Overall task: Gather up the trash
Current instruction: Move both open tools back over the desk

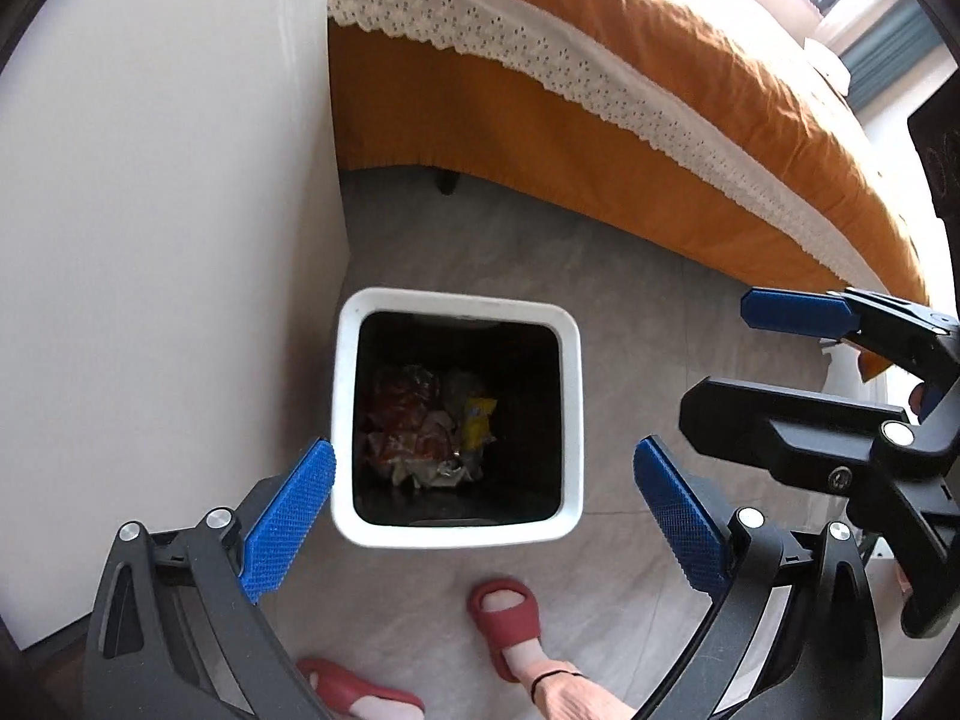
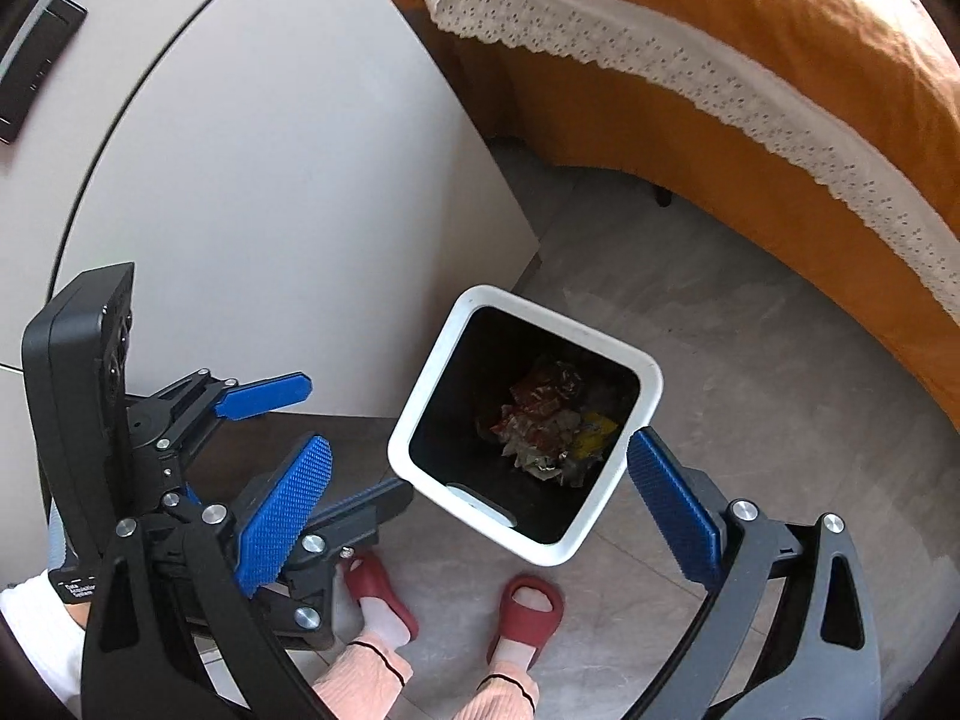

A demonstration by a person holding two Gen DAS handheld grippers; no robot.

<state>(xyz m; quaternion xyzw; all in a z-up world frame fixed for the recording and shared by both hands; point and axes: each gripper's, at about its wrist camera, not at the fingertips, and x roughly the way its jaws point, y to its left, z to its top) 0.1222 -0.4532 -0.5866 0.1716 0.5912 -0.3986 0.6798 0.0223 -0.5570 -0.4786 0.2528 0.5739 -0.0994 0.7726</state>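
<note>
Both claws hang wide open and empty over a white square trash bin (image 1: 459, 324) on the grey tile floor, the left claw (image 1: 483, 510) straddling its near rim and the right claw (image 2: 480, 504) just beside it, astride a near corner. Crumpled wrappers (image 1: 429, 426) lie straight below, at the bin's dark bottom. The left claw appears the better centred for any reach down.

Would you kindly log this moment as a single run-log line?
left gripper: open, empty | right gripper: open, empty | white bin: on floor beneath both | wrappers: inside bin
</note>
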